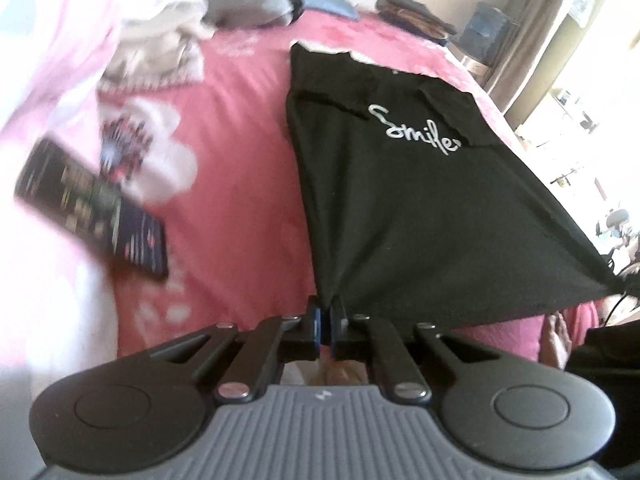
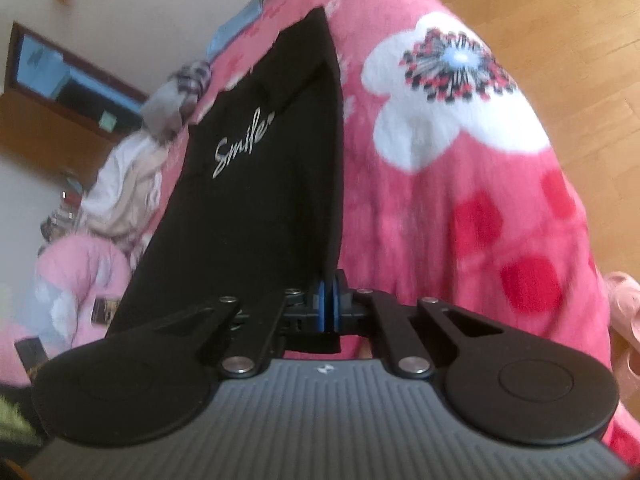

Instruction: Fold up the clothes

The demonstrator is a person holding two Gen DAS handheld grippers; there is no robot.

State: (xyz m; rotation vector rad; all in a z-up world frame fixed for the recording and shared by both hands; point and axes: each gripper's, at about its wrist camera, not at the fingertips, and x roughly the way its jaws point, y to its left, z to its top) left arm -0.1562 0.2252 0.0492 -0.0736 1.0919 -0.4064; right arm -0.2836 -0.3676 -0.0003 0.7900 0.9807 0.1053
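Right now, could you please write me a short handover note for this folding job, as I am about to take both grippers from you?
Left gripper: shut on the near left corner of the black shirt.
Right gripper: shut on the near right corner of the same shirt.
Shirt: far end lies on the pink floral blanket, sleeves already folded in, near hem lifted off the bed between the grippers.
Other clothes sit piled at the far side; a remote lies to the left.
Done: sides folded in, hem gripped.
Left: probably carry the hem forward to the collar, release, smooth.
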